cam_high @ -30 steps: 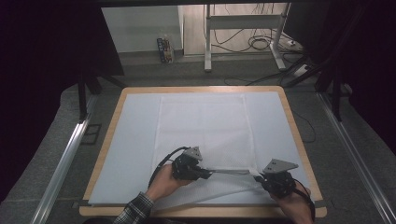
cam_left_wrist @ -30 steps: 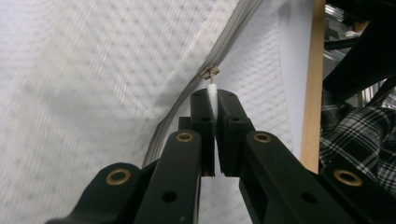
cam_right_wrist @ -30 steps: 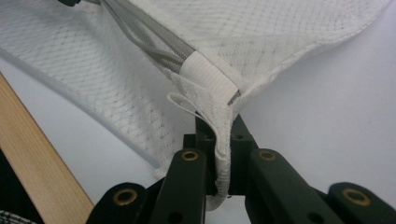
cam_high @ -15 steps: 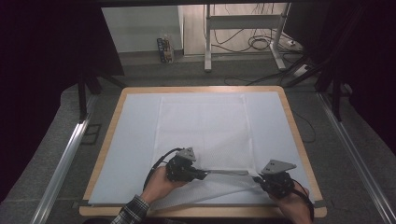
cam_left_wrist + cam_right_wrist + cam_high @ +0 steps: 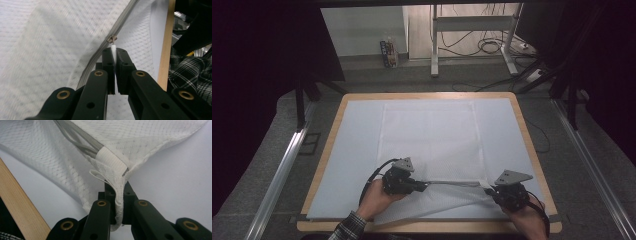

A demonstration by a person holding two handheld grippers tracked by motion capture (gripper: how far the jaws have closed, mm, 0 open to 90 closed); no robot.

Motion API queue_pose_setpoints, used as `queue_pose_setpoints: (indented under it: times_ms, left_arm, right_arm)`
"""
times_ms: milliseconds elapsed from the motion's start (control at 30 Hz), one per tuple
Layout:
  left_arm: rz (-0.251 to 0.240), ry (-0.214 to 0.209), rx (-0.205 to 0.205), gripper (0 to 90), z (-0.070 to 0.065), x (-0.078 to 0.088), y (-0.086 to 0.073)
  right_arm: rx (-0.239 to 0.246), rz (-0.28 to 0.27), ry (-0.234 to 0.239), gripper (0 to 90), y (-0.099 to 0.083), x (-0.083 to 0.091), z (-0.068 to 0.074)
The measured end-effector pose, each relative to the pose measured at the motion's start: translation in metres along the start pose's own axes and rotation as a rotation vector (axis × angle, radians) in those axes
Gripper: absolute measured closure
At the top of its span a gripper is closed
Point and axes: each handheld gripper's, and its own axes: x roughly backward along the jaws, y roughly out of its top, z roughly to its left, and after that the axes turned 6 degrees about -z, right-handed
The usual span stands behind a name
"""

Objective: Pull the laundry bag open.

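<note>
Bare white sheet (image 5: pixel 357 150) beside the mesh bag (image 5: pixel 432 135), free of obstacles.

High view's pretty dim and soft, black at both sides, light coming in from the back room. Gripper views are brighter, mesh bag (image 5: pixel 50 50) blurry on the left (jaws sharp enough).

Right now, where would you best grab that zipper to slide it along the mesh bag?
Best by the small white pull tab hanging off the slider. It sticks out thin and flat, so come end-on along the zipper, as the left gripper does.
</note>
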Motion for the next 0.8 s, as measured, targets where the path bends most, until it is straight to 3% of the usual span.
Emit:
queue_pose_setpoints:
  times_ms: [800]
  left_arm:
    - [-0.014,0.053,0.045,87.2,0.005,0.037,-0.024]
  right_arm:
    - [-0.014,-0.015,-0.005,86.2,-0.002,0.005,-0.004]
